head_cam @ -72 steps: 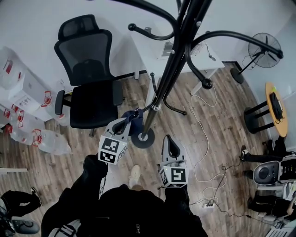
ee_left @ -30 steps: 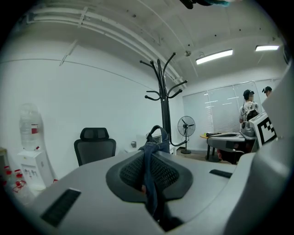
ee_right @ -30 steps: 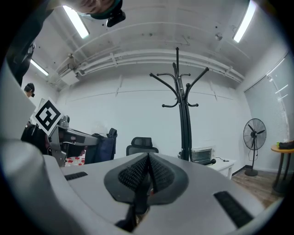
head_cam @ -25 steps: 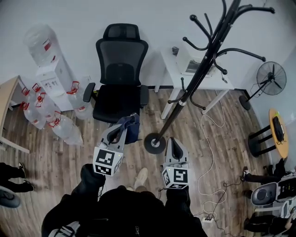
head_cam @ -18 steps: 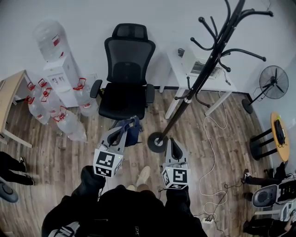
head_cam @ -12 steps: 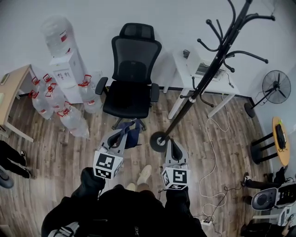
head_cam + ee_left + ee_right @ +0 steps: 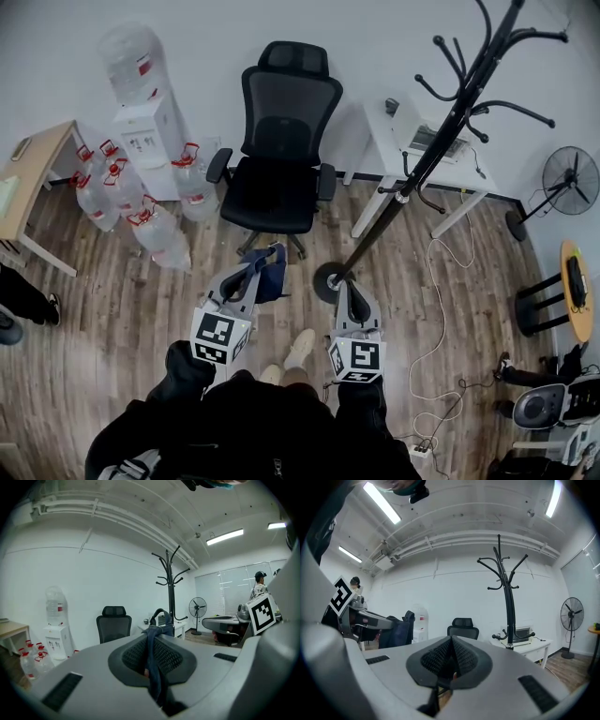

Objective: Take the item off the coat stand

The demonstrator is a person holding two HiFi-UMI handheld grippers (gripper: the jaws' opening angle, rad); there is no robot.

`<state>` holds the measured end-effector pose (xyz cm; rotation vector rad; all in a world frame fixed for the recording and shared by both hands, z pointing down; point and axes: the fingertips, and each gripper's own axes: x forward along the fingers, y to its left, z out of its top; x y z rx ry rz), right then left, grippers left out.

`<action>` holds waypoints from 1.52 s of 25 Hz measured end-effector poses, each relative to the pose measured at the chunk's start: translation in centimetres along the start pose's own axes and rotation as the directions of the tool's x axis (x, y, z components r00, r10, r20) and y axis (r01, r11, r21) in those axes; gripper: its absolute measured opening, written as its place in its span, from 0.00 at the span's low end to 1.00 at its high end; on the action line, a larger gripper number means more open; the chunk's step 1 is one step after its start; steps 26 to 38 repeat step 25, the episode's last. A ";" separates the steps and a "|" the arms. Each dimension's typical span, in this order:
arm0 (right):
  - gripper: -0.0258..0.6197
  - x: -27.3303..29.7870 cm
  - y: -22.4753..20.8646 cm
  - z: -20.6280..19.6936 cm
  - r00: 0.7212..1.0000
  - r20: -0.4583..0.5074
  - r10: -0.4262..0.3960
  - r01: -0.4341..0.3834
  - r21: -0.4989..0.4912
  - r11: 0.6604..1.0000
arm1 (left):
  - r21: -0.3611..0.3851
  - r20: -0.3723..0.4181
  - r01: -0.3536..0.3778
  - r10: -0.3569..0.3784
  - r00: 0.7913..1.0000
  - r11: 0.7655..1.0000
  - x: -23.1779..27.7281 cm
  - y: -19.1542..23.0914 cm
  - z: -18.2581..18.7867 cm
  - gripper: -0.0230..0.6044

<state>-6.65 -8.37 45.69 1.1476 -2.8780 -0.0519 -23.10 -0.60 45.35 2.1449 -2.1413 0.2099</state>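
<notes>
The item is a dark blue bag (image 7: 270,271), and it hangs from my left gripper (image 7: 257,264), clear of the coat stand. In the left gripper view the bag's strap (image 7: 153,653) runs down between the closed jaws of the left gripper (image 7: 152,667). The black coat stand (image 7: 424,159) rises to the right of the grippers on its round base (image 7: 326,280), and its hooks carry nothing. My right gripper (image 7: 344,287) points at that base, shut with nothing in it. In the right gripper view its pads meet at the right gripper (image 7: 451,660), with the coat stand (image 7: 508,602) ahead.
A black office chair (image 7: 281,178) stands straight ahead. Left of it are a water dispenser (image 7: 142,103) and several water bottles (image 7: 141,220). A white desk (image 7: 427,150) sits behind the stand, a fan (image 7: 570,178) at the right, and a white cable (image 7: 436,281) trails over the wood floor.
The view has drawn back from the coat stand, which now stands farther off to the right. The chair and the water bottles have come into fuller view. Both grippers keep their pose, the bag still held.
</notes>
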 end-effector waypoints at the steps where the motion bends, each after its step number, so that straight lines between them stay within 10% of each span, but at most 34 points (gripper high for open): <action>1: 0.06 0.0 0.0 0.0 1.000 0.000 0.001 -0.001 -0.003 1.000 | 0.000 0.001 -0.002 0.002 1.000 1.000 0.0 0.0 0.0 0.09; 38: 0.06 1.0 -0.8 0.2 1.000 0.001 0.018 -0.018 -0.012 1.000 | -0.001 0.012 -0.013 0.013 1.000 1.000 1.1 -0.2 0.5 0.09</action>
